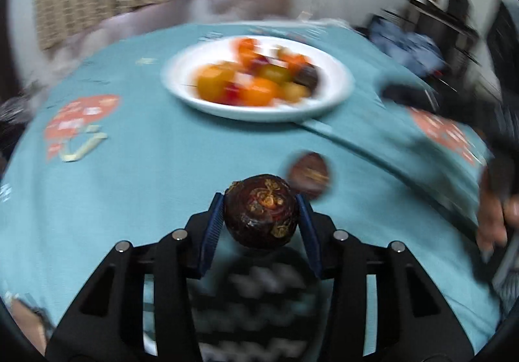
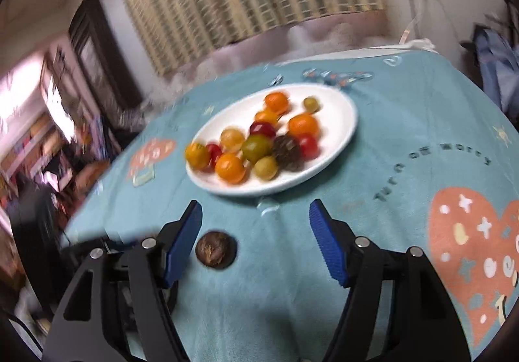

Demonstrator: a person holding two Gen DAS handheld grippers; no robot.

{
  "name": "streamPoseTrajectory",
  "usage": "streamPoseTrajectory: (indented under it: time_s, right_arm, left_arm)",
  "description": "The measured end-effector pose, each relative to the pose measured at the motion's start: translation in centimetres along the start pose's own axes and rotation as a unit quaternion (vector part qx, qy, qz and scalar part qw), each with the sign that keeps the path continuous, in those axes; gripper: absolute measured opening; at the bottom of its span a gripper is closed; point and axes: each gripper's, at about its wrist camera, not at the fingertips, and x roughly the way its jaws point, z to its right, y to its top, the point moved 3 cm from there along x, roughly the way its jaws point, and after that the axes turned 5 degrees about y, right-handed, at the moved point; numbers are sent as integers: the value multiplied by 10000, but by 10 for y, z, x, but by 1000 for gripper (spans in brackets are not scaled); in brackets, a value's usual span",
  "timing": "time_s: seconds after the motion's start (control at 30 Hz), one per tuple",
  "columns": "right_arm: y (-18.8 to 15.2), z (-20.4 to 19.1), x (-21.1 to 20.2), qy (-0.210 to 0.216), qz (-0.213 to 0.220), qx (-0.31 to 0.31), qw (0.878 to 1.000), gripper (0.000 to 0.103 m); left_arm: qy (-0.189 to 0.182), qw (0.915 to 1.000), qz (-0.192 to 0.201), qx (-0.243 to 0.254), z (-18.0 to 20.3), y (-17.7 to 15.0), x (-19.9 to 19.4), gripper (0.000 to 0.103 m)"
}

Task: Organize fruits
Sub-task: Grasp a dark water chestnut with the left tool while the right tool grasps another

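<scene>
My left gripper (image 1: 259, 197) is shut on a dark brown round fruit (image 1: 261, 216), its blue pads pressing on both sides just above the teal cloth. A second dark brown fruit (image 1: 309, 175) lies on the cloth just beyond it to the right. In the right wrist view that loose fruit (image 2: 215, 250) rests between the fingers of my right gripper (image 2: 255, 204), close to the left pad and not touched. The right gripper stands open. Further back, a white oval plate (image 2: 350, 115) holds several orange, red, green and yellow fruits and one dark one (image 2: 287, 148).
The teal tablecloth (image 2: 405, 122) has printed hearts and mushrooms. In the left wrist view the plate (image 1: 181, 70) is blurred, and a person's hand (image 1: 493, 219) shows at the right edge. Shelves and furniture stand beyond the table's left side.
</scene>
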Motion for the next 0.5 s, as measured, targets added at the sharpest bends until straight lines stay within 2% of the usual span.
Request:
streamPoseTrajectory:
  time_s: [0.13,0.4,0.47,0.5]
  right_arm:
    - [-16,-34,23,-196,-381,-899,9950,69]
    - [-36,-59,58,-440,-980,-1623,9809,69]
    - [-39,-60,68,-473,-1155,-1631,9787,62]
    - [-41,-59,72,-434,-1269,-1600,9780,48]
  left_arm:
    - [241,9985,-76,-484,-27,3,4,46]
    - [330,9980,-84,-535,-30,2,4,46]
    - [324,9981,-115,-518,-31,3,5,46]
    - [317,9981,-128,-511,-31,3,6,46]
